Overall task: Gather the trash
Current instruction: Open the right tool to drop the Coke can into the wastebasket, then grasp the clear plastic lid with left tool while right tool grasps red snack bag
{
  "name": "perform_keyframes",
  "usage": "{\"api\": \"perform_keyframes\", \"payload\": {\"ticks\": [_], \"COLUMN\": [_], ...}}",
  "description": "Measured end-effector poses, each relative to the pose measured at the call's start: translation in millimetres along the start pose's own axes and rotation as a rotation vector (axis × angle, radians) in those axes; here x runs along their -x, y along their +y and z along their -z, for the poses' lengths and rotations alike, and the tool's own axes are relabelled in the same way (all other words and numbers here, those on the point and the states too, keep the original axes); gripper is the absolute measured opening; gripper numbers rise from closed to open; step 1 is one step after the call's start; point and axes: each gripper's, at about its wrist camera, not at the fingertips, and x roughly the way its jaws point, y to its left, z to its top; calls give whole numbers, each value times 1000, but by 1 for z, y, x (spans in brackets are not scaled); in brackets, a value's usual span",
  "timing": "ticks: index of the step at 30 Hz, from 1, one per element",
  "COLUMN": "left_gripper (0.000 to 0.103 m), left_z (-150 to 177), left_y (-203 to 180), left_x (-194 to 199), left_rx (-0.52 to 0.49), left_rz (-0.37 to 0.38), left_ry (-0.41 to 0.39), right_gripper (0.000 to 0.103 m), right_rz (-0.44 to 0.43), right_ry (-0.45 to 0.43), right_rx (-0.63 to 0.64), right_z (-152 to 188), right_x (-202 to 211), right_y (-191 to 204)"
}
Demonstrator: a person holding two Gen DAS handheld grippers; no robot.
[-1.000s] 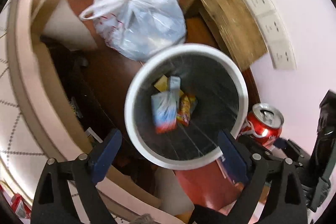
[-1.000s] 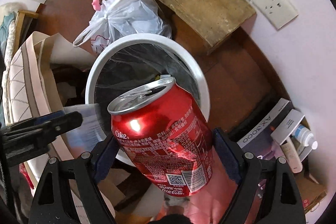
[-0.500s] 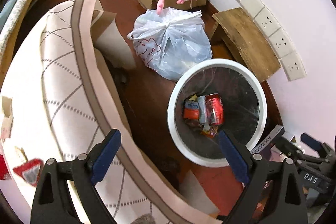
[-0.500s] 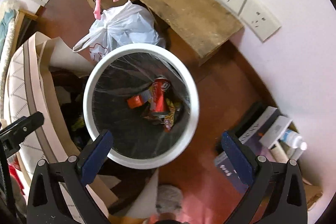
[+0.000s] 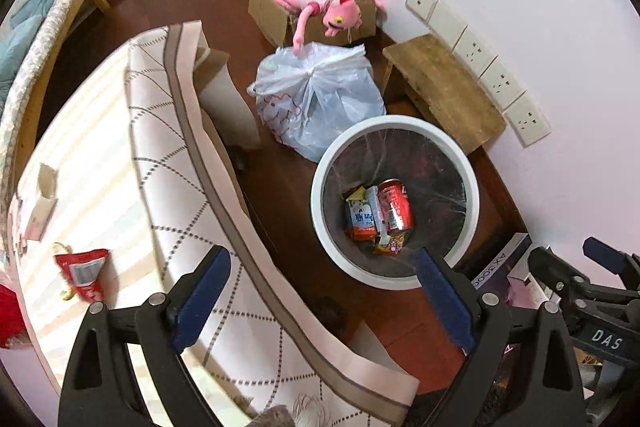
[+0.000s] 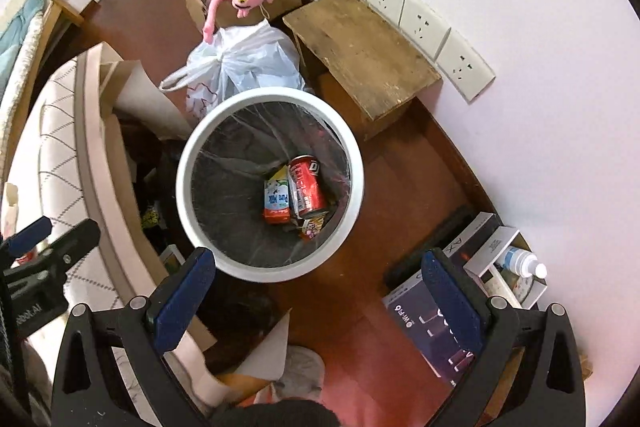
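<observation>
The right hand-held gripper [image 6: 316, 291] is hanging above the floor with its blue-padded jaws spread wide and nothing between them, pointing straight down at the white waste bin [image 6: 187, 163]. The bin is standing on the dark red floor [image 6: 404, 195], lined with a clear bag, and a red Coke can [image 6: 306, 187] is lying on its side at the bottom. A milk carton [image 6: 276, 201] is lying touching the can on its left, and a crumpled snack wrapper [image 6: 313, 227] is sitting just below both.

The left hand-held gripper [image 5: 320, 291] is also standing wide and empty, looking down over the edge of a patterned mattress [image 5: 100, 163] towards the same bin [image 5: 320, 163]. In this view the can [image 5: 395, 205], the carton [image 5: 362, 215] and the wrapper [image 5: 390, 247] are showing together near the bin's lower left wall. A red snack packet [image 5: 82, 273] is lying on the mattress near its left edge, well apart from the bin.

A knotted white plastic bag [image 5: 316, 103] is sitting on the floor just beyond the bin, touching its far rim in the picture. Behind it a pink plush toy [image 5: 320, 1] is sprawling over an open cardboard box [image 5: 272, 15]. A low wooden stool [image 6: 360, 51] is standing against the wall under a row of sockets [image 6: 424, 23]. Boxes and a small bottle [image 6: 520, 261] are crowding the floor by the wall to the right of the bin.
</observation>
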Motion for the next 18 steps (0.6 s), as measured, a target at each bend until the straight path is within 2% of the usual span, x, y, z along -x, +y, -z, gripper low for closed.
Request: {"api": "perform_keyframes", "payload": {"ticks": [14, 18], "left_gripper": [95, 95], "left_z": [32, 43], "left_y": [23, 42], "left_x": [105, 133], "left_rx": [42, 87], "left_rz": [31, -17], "left_ry": [-195, -231], "right_gripper": [103, 103], "right_rz": [-62, -129], "right_ry": [-186, -244], "right_rx": [3, 2], "right_z": [40, 52], "right_x": [110, 145], "right_y": [13, 26]}}
